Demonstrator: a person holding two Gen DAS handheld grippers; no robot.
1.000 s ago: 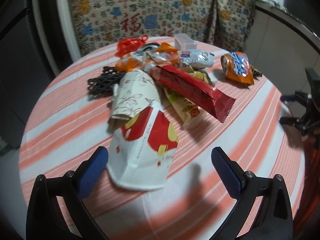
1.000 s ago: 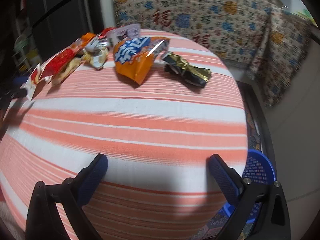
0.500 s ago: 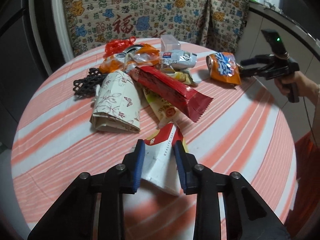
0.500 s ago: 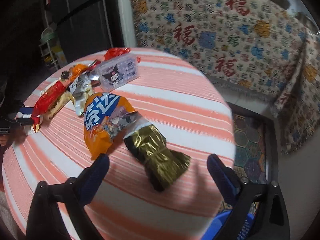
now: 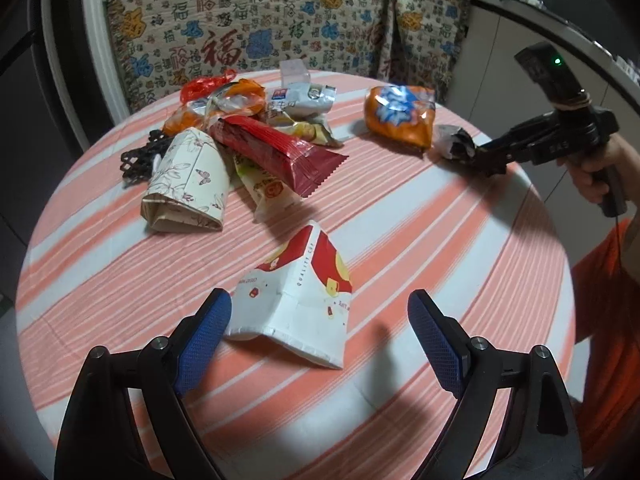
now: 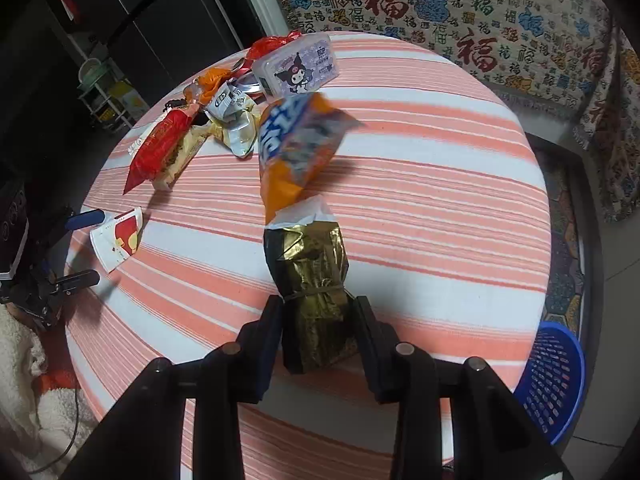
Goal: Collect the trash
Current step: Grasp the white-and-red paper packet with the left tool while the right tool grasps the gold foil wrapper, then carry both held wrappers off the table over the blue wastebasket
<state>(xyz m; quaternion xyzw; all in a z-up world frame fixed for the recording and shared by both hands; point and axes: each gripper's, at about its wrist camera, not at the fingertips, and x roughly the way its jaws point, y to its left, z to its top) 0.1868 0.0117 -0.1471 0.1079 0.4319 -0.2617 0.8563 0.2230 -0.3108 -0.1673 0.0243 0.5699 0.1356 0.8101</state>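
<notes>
Clamping the gold wrapper [image 6: 310, 280] at centre frame, your right gripper [image 6: 316, 332] begins collection, while your left gripper [image 5: 320, 336] gapes empty around the flattened paper cup [image 5: 298, 292], the upper-left litter pile [image 5: 240, 136] untouched.

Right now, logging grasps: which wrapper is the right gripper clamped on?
The gold-and-black foil wrapper, between the right gripper fingers; the orange bag lies beyond, ungripped.
</notes>
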